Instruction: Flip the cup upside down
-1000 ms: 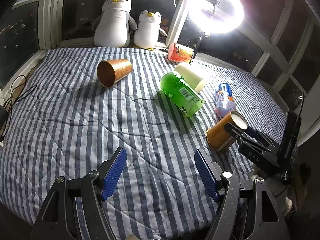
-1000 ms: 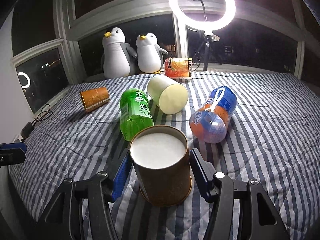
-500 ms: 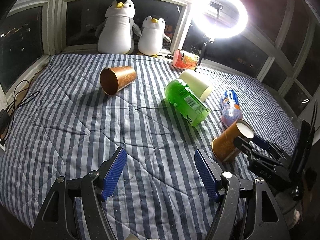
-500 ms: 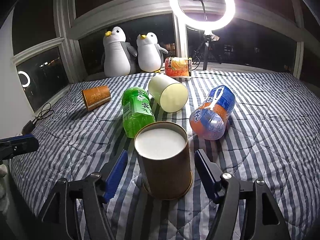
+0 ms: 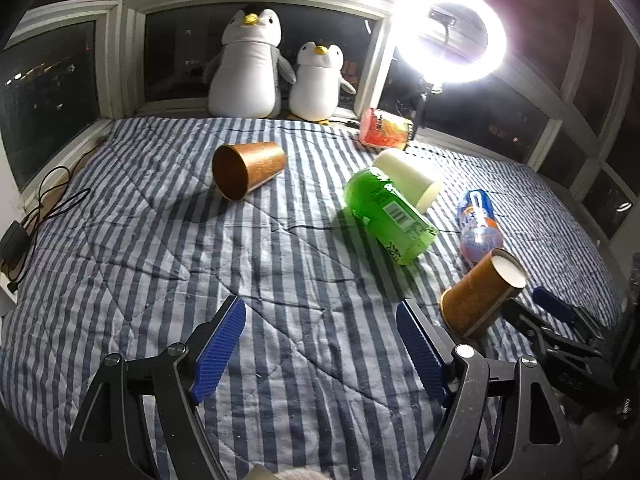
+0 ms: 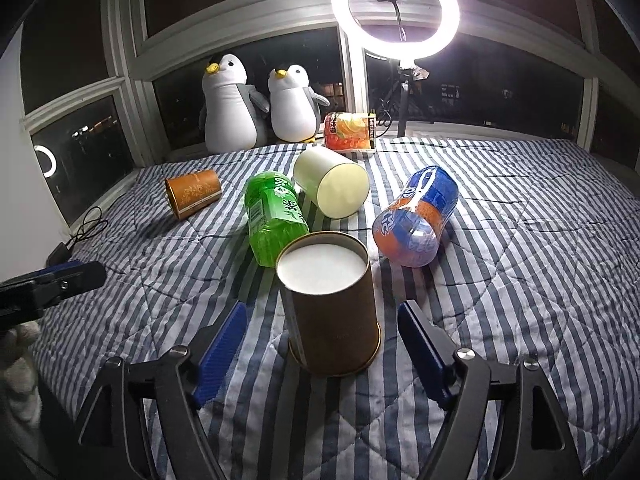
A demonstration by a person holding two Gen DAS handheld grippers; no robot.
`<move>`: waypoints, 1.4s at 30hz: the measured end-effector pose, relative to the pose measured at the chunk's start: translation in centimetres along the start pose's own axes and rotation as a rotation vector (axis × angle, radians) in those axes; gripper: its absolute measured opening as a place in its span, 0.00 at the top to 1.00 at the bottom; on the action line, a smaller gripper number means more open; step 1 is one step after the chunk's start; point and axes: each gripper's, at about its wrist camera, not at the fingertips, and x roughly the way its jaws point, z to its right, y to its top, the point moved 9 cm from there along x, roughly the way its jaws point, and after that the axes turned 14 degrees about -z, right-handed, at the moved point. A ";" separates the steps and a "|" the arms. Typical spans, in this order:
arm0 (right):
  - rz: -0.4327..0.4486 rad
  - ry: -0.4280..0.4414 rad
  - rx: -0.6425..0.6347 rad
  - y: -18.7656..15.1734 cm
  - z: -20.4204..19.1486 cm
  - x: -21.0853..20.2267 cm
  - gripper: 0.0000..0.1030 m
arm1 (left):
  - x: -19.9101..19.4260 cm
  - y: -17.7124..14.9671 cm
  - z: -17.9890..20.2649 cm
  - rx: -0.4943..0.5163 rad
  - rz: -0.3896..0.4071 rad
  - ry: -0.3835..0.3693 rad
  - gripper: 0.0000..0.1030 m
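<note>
A brown paper cup [image 6: 330,306] stands upside down on the striped bed, white base up, just ahead of my right gripper [image 6: 322,322]. The gripper is open, its blue pads apart from the cup on both sides. In the left wrist view the same cup [image 5: 480,294] sits at the right with the right gripper's fingers [image 5: 554,308] behind it. My left gripper [image 5: 320,326] is open and empty above bare bedding. A second brown cup [image 5: 248,170] lies on its side at the far left; it also shows in the right wrist view [image 6: 194,192].
A green bottle [image 6: 274,216], a cream cylinder [image 6: 332,182], and an orange-blue soda bottle [image 6: 418,216] lie behind the cup. A red can [image 6: 350,130], two plush penguins [image 6: 232,104] and a ring light [image 6: 396,10] stand at the window. Cables [image 5: 40,216] lie left.
My right gripper has opened wider and drawn back from the upside-down cup, which stays standing. The left gripper's view has tilted upward slightly.
</note>
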 end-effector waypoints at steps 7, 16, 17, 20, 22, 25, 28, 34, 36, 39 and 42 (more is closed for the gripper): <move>0.017 0.021 0.011 0.1 -0.5 -1.2 0.23 | -0.4 0.1 -1.1 -0.012 0.047 0.078 0.21; 0.038 0.041 0.015 0.5 -1.4 -2.6 0.21 | -3.1 0.4 -1.5 -0.002 0.188 0.202 0.10; 0.045 0.039 0.013 0.6 -1.5 -2.8 0.20 | -3.5 0.4 -1.4 -0.001 0.201 0.206 0.09; 0.064 0.031 0.007 0.8 -1.8 -3.5 0.19 | -4.6 0.4 -1.1 0.000 0.235 0.209 0.05; 0.075 0.030 0.009 0.9 -1.8 -3.8 0.18 | -5.1 0.5 -1.0 0.000 0.246 0.207 0.02; 0.093 0.026 0.015 1.2 -1.7 -4.4 0.15 | -5.8 0.5 -0.8 -0.002 0.258 0.201 0.01; 0.105 0.026 0.020 1.3 -1.6 -4.8 0.13 | -6.2 0.5 -0.7 -0.004 0.260 0.196 0.01; 0.130 0.013 0.021 1.6 -1.5 -5.3 0.11 | -7.1 0.6 -0.3 0.001 0.278 0.191 0.01; 0.137 0.007 0.020 1.6 -1.4 -5.4 0.10 | -7.3 0.6 -0.2 0.005 0.282 0.194 0.01; 0.139 0.006 0.016 1.8 -1.6 -5.4 0.10 | -7.3 0.7 -0.2 0.007 0.284 0.196 0.01; 0.141 0.008 0.015 1.8 -1.7 -5.4 0.10 | -7.3 0.7 -0.2 0.005 0.281 0.194 0.01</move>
